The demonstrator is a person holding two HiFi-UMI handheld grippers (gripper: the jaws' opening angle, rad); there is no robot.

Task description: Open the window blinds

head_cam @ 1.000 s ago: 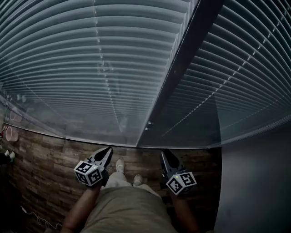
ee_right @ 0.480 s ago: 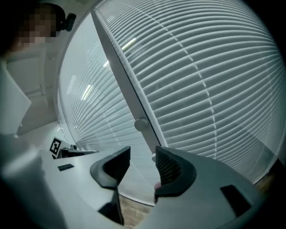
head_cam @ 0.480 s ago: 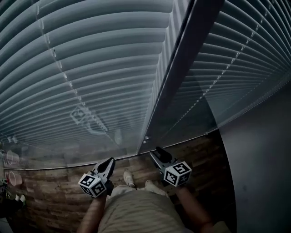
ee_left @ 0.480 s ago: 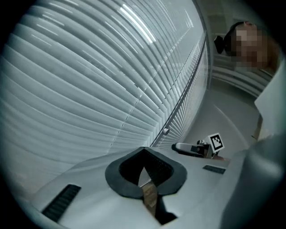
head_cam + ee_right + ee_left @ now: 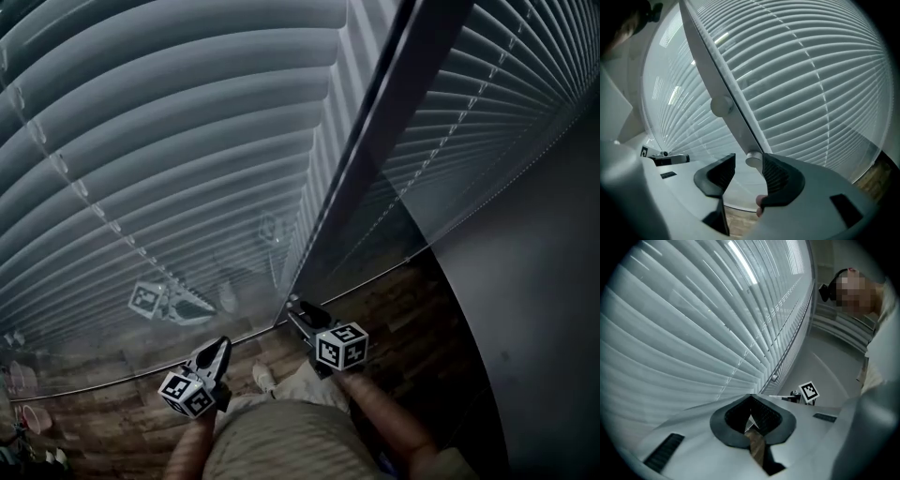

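Observation:
Closed horizontal slat blinds [image 5: 187, 141] hang behind glass in two panels, split by a dark upright frame [image 5: 375, 159]. My right gripper [image 5: 296, 307] points at the foot of that frame. In the right gripper view the right gripper [image 5: 748, 164] is open, its jaws having just been opening. A small round white knob [image 5: 752, 160] on the frame sits in the gap by the right fingertip, unpressed. A second knob [image 5: 722, 105] is higher up the frame. My left gripper [image 5: 223, 343] hangs lower left, away from the window. Seen in its own view, the left gripper [image 5: 751, 397] is shut with nothing in it.
Dark wood-plank floor [image 5: 94, 403] runs below the window, and a plain grey wall [image 5: 544, 281] closes the right side. The person's legs and a shoe [image 5: 263, 377] are under the grippers. The glass shows a reflection of a gripper cube [image 5: 145, 298].
The head view has swung left and closer to the window. My right gripper has moved up to the foot of the frame. The left gripper has dropped lower in the picture.

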